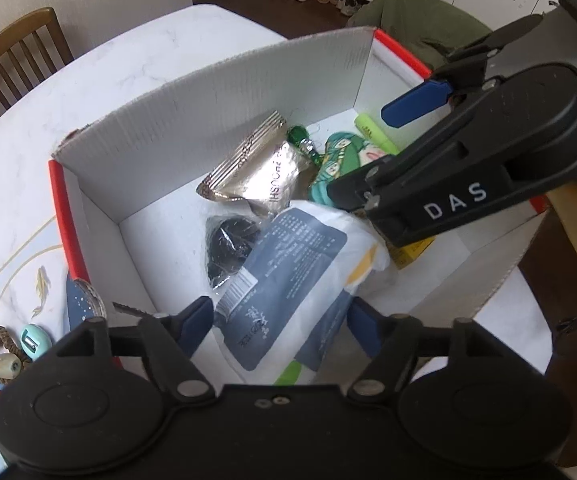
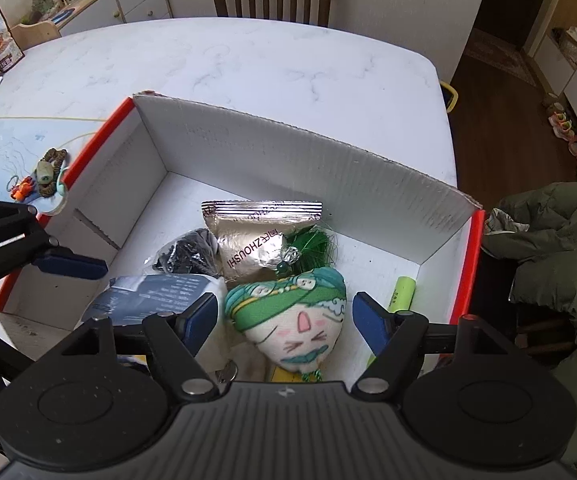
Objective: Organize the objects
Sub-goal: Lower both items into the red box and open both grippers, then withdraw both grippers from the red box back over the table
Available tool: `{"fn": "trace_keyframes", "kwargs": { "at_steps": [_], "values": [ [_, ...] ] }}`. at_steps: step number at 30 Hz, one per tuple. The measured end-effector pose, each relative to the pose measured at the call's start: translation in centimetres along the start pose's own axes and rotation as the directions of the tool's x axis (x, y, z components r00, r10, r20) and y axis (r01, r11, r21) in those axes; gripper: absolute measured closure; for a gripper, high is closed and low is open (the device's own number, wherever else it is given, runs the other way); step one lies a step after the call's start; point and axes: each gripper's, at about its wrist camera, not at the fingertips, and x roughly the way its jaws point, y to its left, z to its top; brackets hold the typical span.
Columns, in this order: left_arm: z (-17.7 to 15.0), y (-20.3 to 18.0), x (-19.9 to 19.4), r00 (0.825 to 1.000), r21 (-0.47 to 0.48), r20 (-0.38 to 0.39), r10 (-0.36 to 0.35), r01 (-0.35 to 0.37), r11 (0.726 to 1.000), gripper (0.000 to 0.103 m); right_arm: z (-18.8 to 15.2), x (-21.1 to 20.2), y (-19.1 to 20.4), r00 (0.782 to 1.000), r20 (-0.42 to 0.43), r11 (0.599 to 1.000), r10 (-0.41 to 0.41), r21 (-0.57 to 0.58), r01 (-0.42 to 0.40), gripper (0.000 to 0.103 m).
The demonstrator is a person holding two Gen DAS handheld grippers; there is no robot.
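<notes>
Box sits mid-frame on the worktop; all items below lie inside it. Left to right in the right wrist view: black crinkly bag, light, slippery; blue-white pouch, soft, flat, best pinched at an edge; silver foil packet, stiff seam along the top for a grip; plush doll, soft, light, squeeze across the body; green tube at right, rigid, may roll. Left gripper released above the pouch. Right gripper released, fingers either side of the doll.
</notes>
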Motion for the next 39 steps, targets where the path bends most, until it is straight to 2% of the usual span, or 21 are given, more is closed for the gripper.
{"fn": "trace_keyframes", "kwargs": {
  "at_steps": [12, 21, 28, 37, 39],
  "values": [
    [-1.1, 0.8, -3.7, 0.995, -0.057, 0.1, -0.028, 0.033, 0.998, 0.023, -0.6, -4.2, 0.6, 0.998, 0.058, 1.0, 0.011, 0.013, -0.012, 0.028],
    [-2.8, 2.7, -6.9, 0.984, -0.09, 0.175, -0.025, 0.041, 0.995, 0.022, -0.9, -7.1, 3.3, 0.996, 0.087, 1.0, 0.025, -0.005, -0.024, 0.028],
    [-5.4, 6.1, -9.0, 0.98, -0.123, 0.197, -0.004, 0.029, 0.992, 0.019, -0.5, -7.8, 7.0, 0.996, 0.077, 0.999, 0.041, -0.034, -0.038, 0.028],
    [-9.3, 12.2, -11.8, 0.975, -0.177, 0.221, 0.034, 0.006, 0.984, 0.011, 1.3, -7.4, 13.8, 0.995, 0.053, 0.994, 0.084, -0.077, -0.079, 0.028],
    [-10.2, 13.7, -12.3, 0.973, -0.19, 0.225, 0.045, -0.001, 0.982, 0.007, 1.6, -7.0, 15.5, 0.994, 0.044, 0.992, 0.097, -0.086, -0.093, 0.028]
  ]
}}
